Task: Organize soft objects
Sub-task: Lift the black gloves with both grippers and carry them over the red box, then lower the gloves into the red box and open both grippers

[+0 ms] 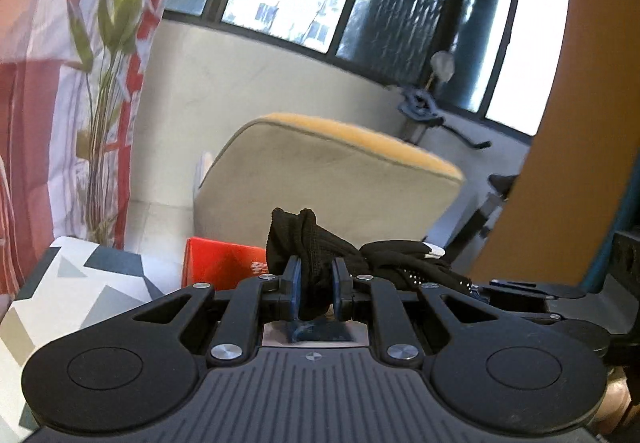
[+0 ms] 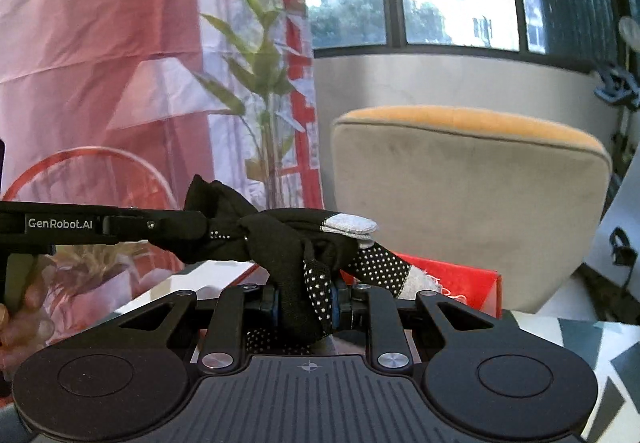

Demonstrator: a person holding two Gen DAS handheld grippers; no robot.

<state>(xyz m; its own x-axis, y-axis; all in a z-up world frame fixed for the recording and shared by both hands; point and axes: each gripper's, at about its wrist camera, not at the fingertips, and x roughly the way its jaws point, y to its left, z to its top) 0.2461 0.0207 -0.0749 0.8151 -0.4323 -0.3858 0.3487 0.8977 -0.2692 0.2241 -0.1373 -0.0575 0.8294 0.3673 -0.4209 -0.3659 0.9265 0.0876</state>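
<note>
A black knit glove (image 1: 308, 243) with white grip dots and grey fingertips is held up in the air between both grippers. My left gripper (image 1: 316, 285) is shut on one end of the glove. In the right wrist view my right gripper (image 2: 306, 303) is shut on the dotted part of the glove (image 2: 288, 239). The left gripper (image 2: 200, 229) reaches in from the left there and pinches the glove's other end. The glove hangs bunched and twisted between them.
A grey and yellow cushioned chair back (image 1: 328, 171) (image 2: 468, 203) stands ahead. A red box (image 1: 220, 263) (image 2: 460, 283) lies on a table with a geometric patterned cloth (image 1: 72, 283) (image 2: 580, 335). A plant (image 2: 260, 83) and red-white curtain (image 2: 100, 63) are at left.
</note>
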